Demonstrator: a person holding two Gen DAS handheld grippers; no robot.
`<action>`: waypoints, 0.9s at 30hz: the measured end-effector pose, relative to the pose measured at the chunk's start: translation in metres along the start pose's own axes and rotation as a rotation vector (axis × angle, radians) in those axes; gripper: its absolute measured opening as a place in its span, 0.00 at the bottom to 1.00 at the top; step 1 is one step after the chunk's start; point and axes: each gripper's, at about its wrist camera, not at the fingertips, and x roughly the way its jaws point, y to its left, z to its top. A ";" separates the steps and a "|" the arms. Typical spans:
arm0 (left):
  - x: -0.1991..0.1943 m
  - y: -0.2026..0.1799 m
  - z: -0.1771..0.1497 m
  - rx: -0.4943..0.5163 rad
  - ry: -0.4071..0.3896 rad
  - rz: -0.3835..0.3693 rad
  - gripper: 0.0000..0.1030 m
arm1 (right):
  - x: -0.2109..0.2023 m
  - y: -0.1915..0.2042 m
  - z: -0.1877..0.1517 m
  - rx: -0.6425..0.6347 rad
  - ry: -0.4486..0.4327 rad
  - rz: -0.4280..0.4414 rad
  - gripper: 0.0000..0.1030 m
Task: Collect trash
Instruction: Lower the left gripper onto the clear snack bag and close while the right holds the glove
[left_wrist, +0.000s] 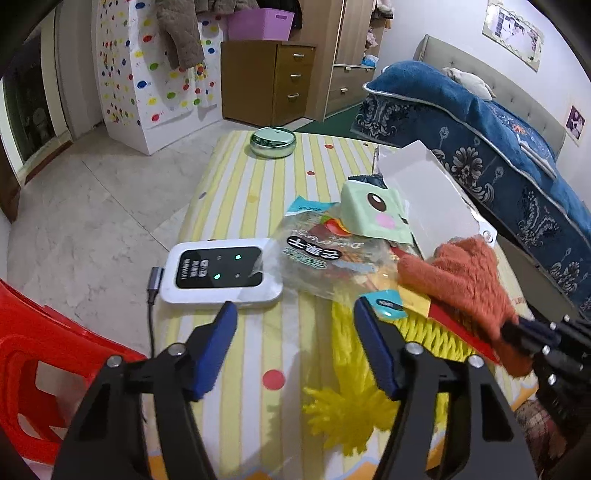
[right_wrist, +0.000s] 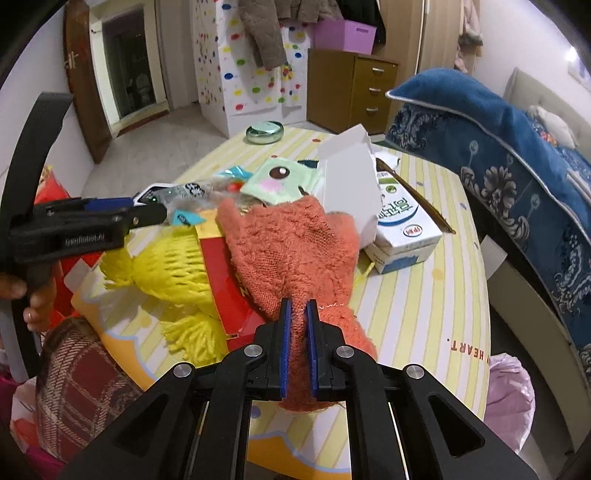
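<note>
My right gripper is clamped on a fuzzy orange knitted glove, its blue pads pinching the cuff end while the fingers of the glove drape forward over the litter on the yellow-striped tablecloth. My left gripper hangs with its jaws spread wide and nothing between them, low over the cloth; the clear crinkled snack wrapper with printed lettering lies just ahead of its tips, and a small teal sachet sits touching the right-hand pad.

The table's far edge curves away toward the pale tiled floor; to the right the blue patterned bedspread stands near the table, and a red plastic chair crowds the near left corner. There is bare cloth under my left gripper.

Around the glove: a yellow foam fruit net over a flat red card box to its left, a pale green square packet with a cartoon eye beyond, a white folded carton and a blue-and-white milk carton to the right. A white device with a dark screen lies left of the wrapper, its grey cable trailing off the edge. A round green tin sits at the far end.
</note>
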 end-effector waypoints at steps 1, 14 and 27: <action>0.002 -0.001 0.002 -0.007 0.003 -0.012 0.59 | 0.000 0.000 -0.001 0.003 0.002 0.000 0.08; -0.017 0.001 0.017 0.044 -0.068 0.029 0.67 | -0.018 -0.002 0.010 0.039 -0.064 0.014 0.08; 0.055 0.005 0.047 0.137 0.057 -0.005 0.63 | -0.002 0.003 0.013 0.003 -0.012 -0.005 0.08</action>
